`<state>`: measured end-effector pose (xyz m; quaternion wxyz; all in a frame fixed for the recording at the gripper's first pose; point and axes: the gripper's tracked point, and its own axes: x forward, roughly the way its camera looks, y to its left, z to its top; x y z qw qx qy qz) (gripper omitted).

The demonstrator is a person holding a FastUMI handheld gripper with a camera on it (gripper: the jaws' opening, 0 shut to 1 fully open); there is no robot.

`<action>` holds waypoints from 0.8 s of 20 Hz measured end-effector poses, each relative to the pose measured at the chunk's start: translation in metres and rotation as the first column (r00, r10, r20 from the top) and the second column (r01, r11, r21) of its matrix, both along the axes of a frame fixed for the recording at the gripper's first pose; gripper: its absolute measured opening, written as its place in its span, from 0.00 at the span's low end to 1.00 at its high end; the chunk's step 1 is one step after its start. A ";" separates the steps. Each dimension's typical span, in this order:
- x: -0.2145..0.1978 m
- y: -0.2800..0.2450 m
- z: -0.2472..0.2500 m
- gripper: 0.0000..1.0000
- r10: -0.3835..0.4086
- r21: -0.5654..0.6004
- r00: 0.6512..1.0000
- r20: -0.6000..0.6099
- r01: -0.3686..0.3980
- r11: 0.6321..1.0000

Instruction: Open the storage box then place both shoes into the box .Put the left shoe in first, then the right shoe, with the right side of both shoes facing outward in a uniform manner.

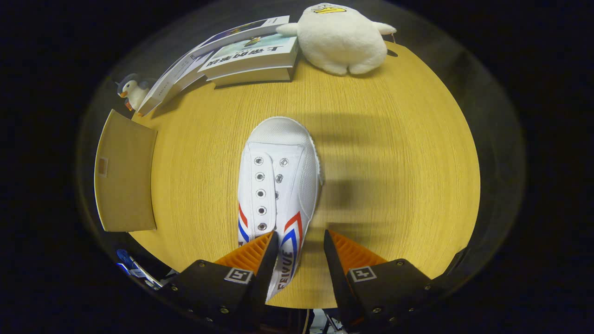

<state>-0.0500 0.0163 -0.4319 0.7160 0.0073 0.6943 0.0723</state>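
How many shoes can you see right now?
1: a white canvas shoe with red and blue stripes on the wooden table, heel between the open hand-held gripper fingers. The second may be out of view.

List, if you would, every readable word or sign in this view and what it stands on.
"FEIYUE": on the side of the white shoe, between the fingers of the open gripper.
Books: cover titles, too blurred to read.
Storage box: small tag, too small to read.
Gripper fingers: square markers, no words.
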 end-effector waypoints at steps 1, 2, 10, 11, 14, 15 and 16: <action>0.000 0.001 -0.003 0.60 0.007 0.000 1.000 -0.005 -0.007 1.000; -0.001 0.007 -0.004 0.60 0.004 0.025 1.000 -0.009 -0.004 1.000; -0.004 0.001 0.002 0.00 -0.156 0.091 0.986 -0.055 0.161 0.983; -0.004 0.003 0.006 0.00 -0.178 0.110 0.982 -0.063 0.184 0.977; -0.003 0.001 0.021 0.00 -0.199 0.123 0.978 -0.062 0.206 0.971; -0.003 0.002 0.027 0.00 -0.200 0.130 0.978 -0.056 0.206 0.970; -0.002 0.003 0.033 0.00 -0.199 0.137 0.979 -0.051 0.204 0.969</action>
